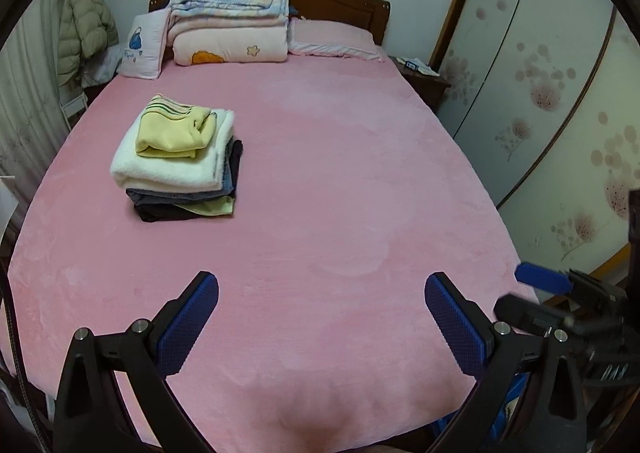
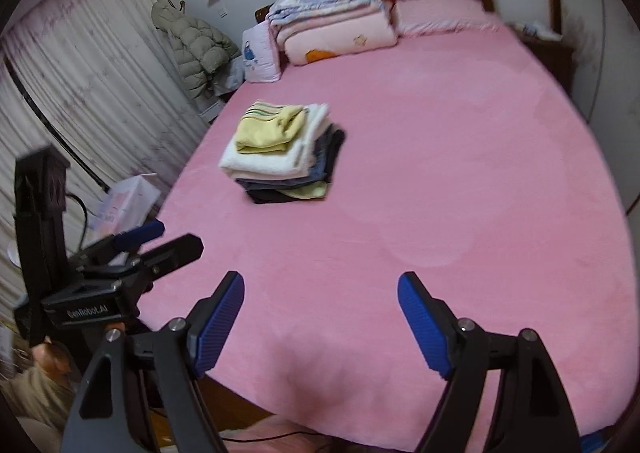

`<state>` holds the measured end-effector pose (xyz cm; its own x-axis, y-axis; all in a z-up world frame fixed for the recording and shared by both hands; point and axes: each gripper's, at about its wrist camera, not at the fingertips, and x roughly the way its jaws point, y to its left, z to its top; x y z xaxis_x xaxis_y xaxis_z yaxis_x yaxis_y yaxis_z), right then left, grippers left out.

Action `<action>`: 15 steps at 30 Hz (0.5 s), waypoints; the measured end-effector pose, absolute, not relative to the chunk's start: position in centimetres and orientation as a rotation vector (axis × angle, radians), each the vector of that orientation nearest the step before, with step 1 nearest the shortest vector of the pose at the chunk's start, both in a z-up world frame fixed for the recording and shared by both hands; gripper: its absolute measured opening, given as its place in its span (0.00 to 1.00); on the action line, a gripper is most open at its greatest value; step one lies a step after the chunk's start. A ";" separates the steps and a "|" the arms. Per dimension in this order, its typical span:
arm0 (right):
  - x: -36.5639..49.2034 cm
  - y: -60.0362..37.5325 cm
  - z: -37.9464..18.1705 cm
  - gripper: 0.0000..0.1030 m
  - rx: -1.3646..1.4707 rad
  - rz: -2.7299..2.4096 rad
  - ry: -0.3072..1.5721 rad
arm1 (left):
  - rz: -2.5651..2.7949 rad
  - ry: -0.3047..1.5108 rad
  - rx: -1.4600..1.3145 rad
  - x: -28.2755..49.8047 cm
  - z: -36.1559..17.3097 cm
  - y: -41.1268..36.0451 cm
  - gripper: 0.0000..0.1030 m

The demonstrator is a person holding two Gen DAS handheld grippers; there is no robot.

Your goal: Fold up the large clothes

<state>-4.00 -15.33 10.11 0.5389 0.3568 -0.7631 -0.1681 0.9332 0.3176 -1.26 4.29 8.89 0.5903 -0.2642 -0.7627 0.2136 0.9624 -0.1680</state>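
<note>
Nearest the cameras, the left gripper [image 1: 322,289] hangs over the foot edge of the bed [image 1: 340,173] with its blue pads spread wide and nothing between them. The right gripper [image 2: 320,289] is likewise released, jaws apart and empty, above the same near edge; in the left wrist view it shows at the right margin [image 1: 520,289], beside the bed's corner. In the right wrist view the left gripper sits off the bed's left side [image 2: 168,239], with a hand [image 2: 50,357] below it.

Ahead of both tools the pink sheet lies flat and bare across the middle and the whole right half, out to the rounded side edges.

Further in, on the left half, stands the stack of folded clothes [image 1: 180,161]: a yellow garment [image 1: 172,129] on top, a white towel [image 1: 168,165] under it, darker pieces beneath. It sits well clear of the left edge.

At the headboard [image 1: 340,1] are folded quilts [image 1: 232,17], a pillow [image 1: 332,37] and a small cushion [image 1: 146,45]. A wardrobe [image 1: 540,73] flanks the right side; a puffer coat [image 1: 80,21] and curtains [image 2: 80,73] the left.
</note>
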 end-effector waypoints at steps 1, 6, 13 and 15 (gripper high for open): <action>-4.7 -15.7 10.1 0.78 0.193 0.287 0.947 | -0.267 0.892 -0.061 -1.8 8.8 3.7 1.00; -6.9 -17.6 9.4 0.78 0.152 0.182 0.911 | -0.168 0.879 -0.010 -4.2 8.0 0.8 0.99; -7.3 -18.9 9.4 0.78 0.171 0.144 0.869 | -0.088 0.895 0.021 -5.5 6.6 -0.6 0.99; -7.4 -18.9 9.4 0.79 0.172 0.142 0.866 | -0.083 0.899 0.020 -5.6 6.5 -0.7 0.99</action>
